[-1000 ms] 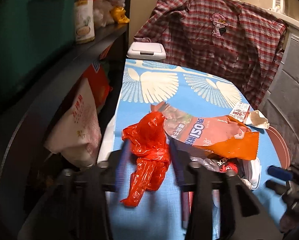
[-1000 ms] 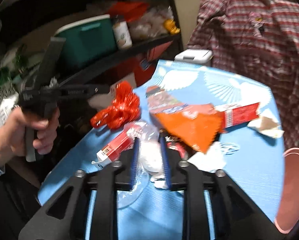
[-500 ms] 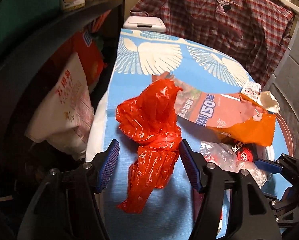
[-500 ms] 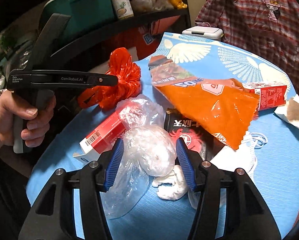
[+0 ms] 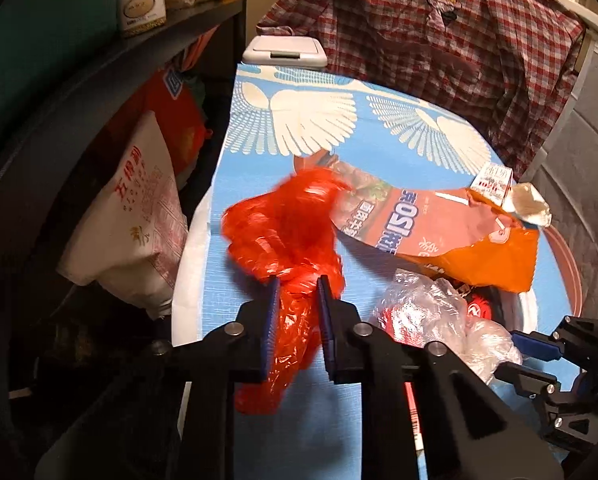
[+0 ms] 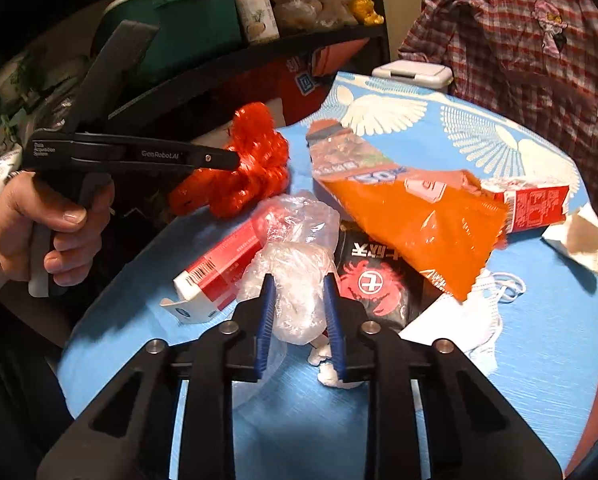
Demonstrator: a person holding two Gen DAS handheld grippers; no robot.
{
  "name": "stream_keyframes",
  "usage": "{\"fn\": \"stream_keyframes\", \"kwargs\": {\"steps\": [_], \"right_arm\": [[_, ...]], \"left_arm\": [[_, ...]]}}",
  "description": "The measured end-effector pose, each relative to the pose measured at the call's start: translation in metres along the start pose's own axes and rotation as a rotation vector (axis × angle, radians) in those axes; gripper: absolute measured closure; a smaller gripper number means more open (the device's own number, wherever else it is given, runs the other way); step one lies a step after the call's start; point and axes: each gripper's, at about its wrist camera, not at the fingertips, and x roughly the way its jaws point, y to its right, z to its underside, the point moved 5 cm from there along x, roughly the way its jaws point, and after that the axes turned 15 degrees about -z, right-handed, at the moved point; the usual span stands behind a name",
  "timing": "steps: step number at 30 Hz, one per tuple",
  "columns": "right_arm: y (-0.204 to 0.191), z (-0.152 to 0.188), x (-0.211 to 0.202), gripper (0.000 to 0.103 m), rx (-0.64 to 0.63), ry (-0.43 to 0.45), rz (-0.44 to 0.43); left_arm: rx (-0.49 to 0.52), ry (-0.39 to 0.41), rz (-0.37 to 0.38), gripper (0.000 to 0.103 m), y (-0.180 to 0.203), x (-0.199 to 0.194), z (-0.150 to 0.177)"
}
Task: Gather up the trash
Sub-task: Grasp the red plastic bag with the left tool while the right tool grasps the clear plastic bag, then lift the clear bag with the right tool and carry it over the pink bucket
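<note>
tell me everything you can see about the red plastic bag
The red plastic bag is thin, glossy, crinkled film, bunched and knotted at its middle. The left gripper is shut on that knot. Its upper bulge is motion-blurred; its tail hangs down between the fingers over the blue table cover. The top overlaps the orange snack bag.

Hidden and blurred parts

The crumpled red plastic bag (image 5: 287, 224) is motion-blurred on top; the black packet with a red emblem (image 6: 373, 284) lies partly under the orange snack wrapper (image 6: 427, 220).

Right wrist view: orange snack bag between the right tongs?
No, the right tongs close on a clear plastic bag; the orange snack bag lies beyond them on the table.
</note>
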Motion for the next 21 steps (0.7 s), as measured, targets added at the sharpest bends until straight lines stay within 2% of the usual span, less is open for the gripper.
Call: {"fn": "stream_keyframes", "kwargs": {"steps": [2,6,16,18,19,20,21], "right_arm": [[-0.003,-0.003,-0.009,0.081,-0.002,0.021,-0.002],[-0.008,-0.007,-0.024,0.082,-0.007,0.051,0.004],[-0.016,-0.011,-0.067,0.082,-0.001,0.124,0.034],[-0.016,-0.010,-0.073,0.082,0.000,0.132,0.037],[-0.017,-0.009,-0.077,0.082,0.003,0.137,0.039],[-0.017,-0.009,-0.080,0.082,0.005,0.141,0.041],[-0.017,-0.007,-0.083,0.082,0.007,0.144,0.041]], "left_arm": [[-0.008,0.008,-0.003,0.097,-0.002,-0.007,-0.001],[-0.022,0.017,0.003,0.103,-0.004,-0.016,0.000],[-0.026,0.038,0.010,0.103,-0.002,-0.037,0.005],[-0.010,0.035,0.022,0.091,0.001,-0.036,0.007],[0.000,0.033,0.019,0.061,0.002,-0.035,0.008],[0.011,0.042,0.002,0.037,0.003,-0.033,0.009],[0.022,0.047,-0.008,0.036,0.004,-0.031,0.010]]}}
